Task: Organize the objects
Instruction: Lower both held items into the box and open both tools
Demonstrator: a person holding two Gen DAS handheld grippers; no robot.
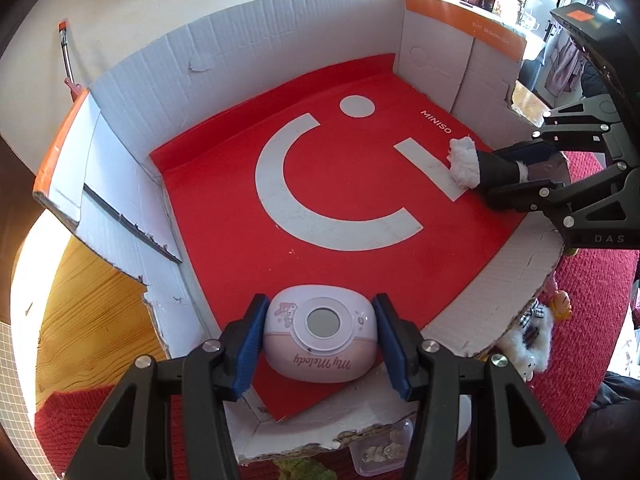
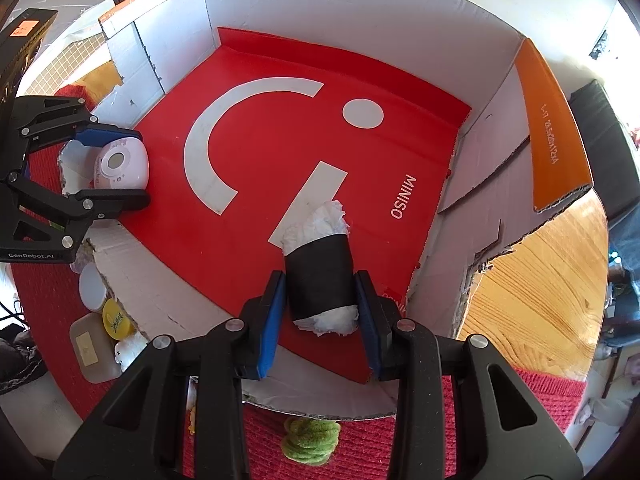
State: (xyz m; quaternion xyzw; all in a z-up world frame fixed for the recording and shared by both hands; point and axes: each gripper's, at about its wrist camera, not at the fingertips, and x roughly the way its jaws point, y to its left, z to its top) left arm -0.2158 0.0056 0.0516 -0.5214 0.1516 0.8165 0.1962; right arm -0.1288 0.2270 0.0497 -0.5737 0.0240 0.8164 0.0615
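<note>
Lowering items into the cardboard box [image 1: 248,32]: left gripper [image 1: 320,344] is pinching the pink device [image 1: 320,332] at 6 o'clock, right gripper [image 2: 320,312] is pinching the black-wrapped roll [image 2: 320,276] at 3 o'clock; releasing looks next.

Box [image 1: 248,28] was walled on the far and side edges; its near wall was torn low, giving access. The red liner [image 1: 224,200] centre was left bare. Its edges were blocked by the pink device [image 1: 320,332] and black roll [image 2: 320,276].
</note>
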